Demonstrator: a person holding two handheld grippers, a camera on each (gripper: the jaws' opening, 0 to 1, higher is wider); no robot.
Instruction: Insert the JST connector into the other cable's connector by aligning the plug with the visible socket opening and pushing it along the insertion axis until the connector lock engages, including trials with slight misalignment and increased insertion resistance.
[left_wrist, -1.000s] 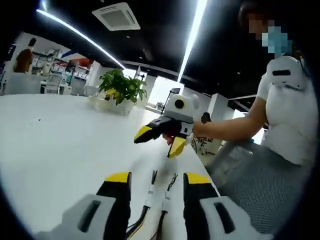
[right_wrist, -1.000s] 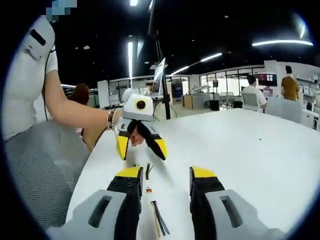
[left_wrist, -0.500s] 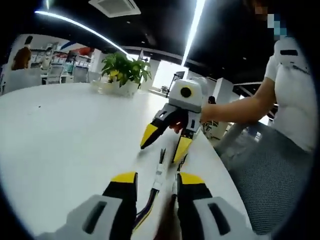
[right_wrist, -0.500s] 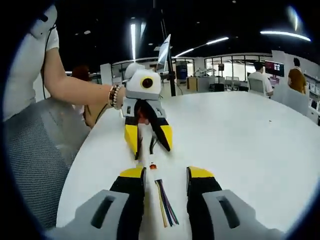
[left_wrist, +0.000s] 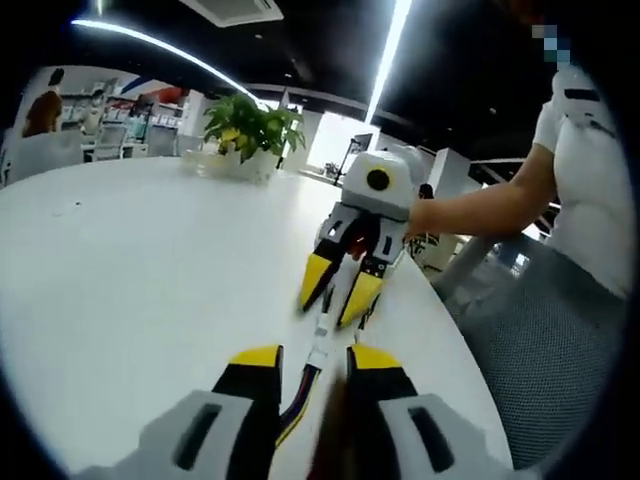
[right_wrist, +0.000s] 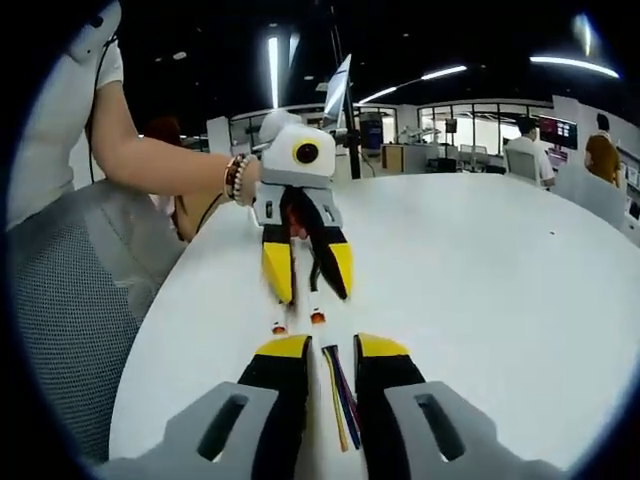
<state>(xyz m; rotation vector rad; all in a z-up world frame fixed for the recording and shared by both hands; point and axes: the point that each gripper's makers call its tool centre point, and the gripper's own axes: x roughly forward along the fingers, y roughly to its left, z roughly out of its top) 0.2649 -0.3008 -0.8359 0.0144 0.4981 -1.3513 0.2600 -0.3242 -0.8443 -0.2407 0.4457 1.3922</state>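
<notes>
My left gripper (left_wrist: 312, 362): jaws narrowed around multicoloured-wire cable (left_wrist: 296, 412), white JST connector (left_wrist: 319, 352) between tips. My right gripper (right_wrist: 331, 348) likewise, second multicoloured cable (right_wrist: 340, 397) between jaws. Firm grip unclear; connectors unmated, alignment and insertion remain.

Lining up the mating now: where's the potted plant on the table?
In the left gripper view, the potted plant stands at the far side of the white table, upper left of centre, well beyond the right gripper and the cables.
</notes>
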